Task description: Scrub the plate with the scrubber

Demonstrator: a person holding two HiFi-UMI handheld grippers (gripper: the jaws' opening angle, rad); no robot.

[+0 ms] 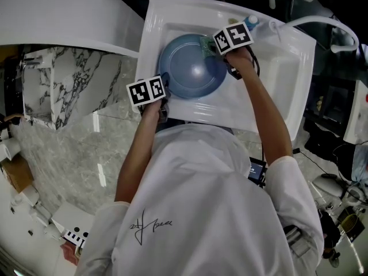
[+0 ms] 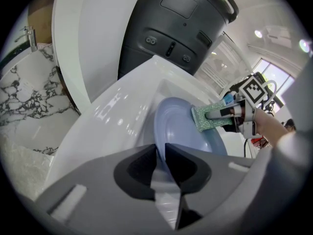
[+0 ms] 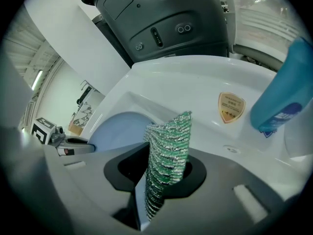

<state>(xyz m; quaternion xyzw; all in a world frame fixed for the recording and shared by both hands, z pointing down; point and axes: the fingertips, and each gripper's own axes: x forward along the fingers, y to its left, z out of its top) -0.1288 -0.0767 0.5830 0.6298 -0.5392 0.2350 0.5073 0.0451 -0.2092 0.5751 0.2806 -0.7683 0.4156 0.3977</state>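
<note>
A blue plate sits in the white sink. My left gripper is shut on the plate's near-left rim; in the left gripper view the plate runs edge-on between the jaws of that gripper. My right gripper is shut on a green, silver-flecked scrubber that lies against the plate's far-right rim. In the right gripper view the scrubber stands upright out of my right gripper, with the plate behind it to the left. The left gripper view shows the scrubber lying on the plate's face.
A blue bottle stands on the sink's far-right ledge, next to a gold sticker. A dark grey machine rises behind the sink. A marble counter lies to the left. A white faucet arm curves over the right side.
</note>
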